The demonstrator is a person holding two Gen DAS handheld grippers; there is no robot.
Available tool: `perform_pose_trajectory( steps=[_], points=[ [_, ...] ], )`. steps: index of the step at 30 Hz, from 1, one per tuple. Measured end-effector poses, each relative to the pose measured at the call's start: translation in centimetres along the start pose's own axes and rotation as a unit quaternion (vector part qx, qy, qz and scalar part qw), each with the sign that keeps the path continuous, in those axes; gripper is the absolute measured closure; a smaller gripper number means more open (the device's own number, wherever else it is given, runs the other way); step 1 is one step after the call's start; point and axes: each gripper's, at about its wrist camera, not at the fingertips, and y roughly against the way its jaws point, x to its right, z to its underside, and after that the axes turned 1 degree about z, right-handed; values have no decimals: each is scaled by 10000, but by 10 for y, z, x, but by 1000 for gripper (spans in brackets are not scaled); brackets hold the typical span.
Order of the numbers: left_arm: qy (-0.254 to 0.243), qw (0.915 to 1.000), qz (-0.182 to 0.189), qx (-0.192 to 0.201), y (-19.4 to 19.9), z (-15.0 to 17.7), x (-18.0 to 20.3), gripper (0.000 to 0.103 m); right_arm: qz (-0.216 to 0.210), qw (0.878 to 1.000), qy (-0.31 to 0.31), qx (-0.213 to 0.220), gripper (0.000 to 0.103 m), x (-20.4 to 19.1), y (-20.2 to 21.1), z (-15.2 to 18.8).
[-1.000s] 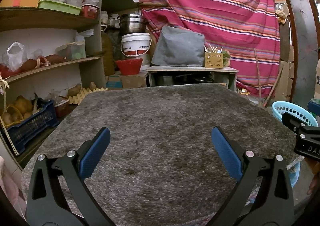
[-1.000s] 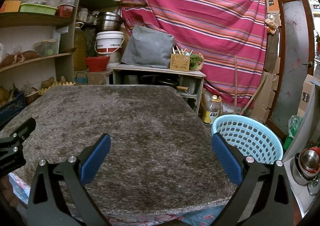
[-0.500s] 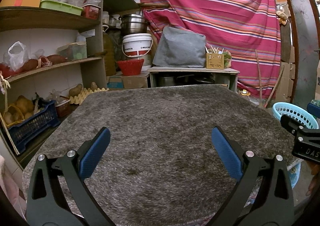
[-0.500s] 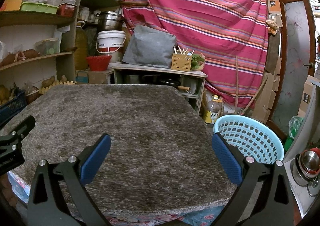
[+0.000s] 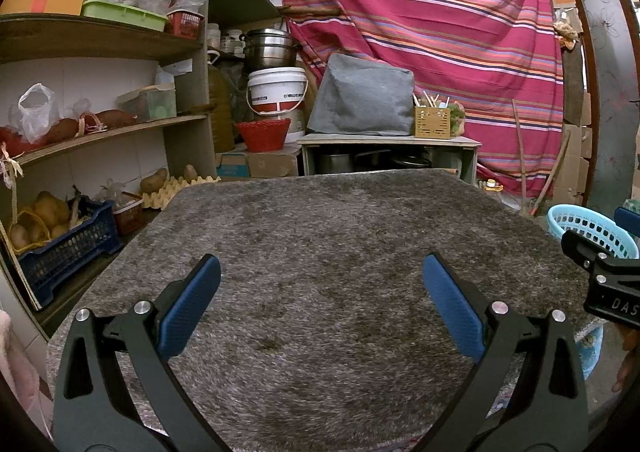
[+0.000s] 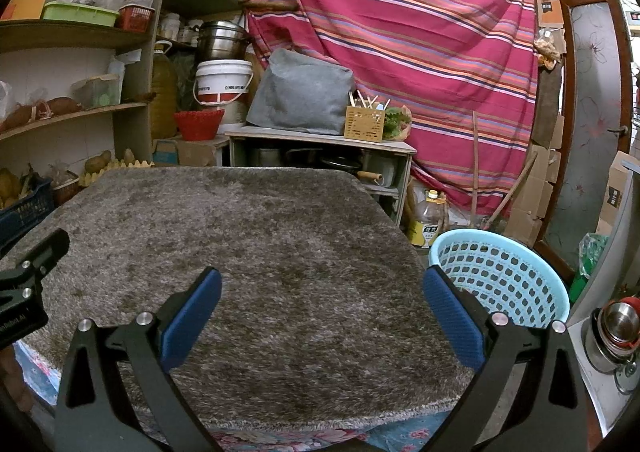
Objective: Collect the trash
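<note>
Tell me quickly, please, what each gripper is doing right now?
Left gripper: open, jaws wide apart, holding nothing.
Right gripper: open, jaws wide apart, holding nothing.

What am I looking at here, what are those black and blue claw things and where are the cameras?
No robot here: a person holds one set of tongs in each hand, with a camera on each looking forward along the blue pads. One picture is from the left tongs, the other from the right tongs. Both are open and hold nothing. Below them is a table covered with a shaggy grey rug; no trash shows on it. A light blue basket stands on the floor to the right of the table. Each camera catches the other tongs at its picture's edge. Behind are shelves and a striped cloth.
</note>
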Motion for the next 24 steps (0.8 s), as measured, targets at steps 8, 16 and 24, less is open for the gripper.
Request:
perform_pose_trajectory(
  steps=[8,16,24],
  points=[
    [0,10000,-4,8,0,0,0,5,-1,10000,-2,-7,4,0,-1,0],
    [-7,10000,-8,12,1,0,0,5,-4,10000,-4,-11,4,0,-1,0],
    [-10,10000,-7,9,1,0,-1,5,-11,10000,1,-6,4,0,-1,0]
  ],
)
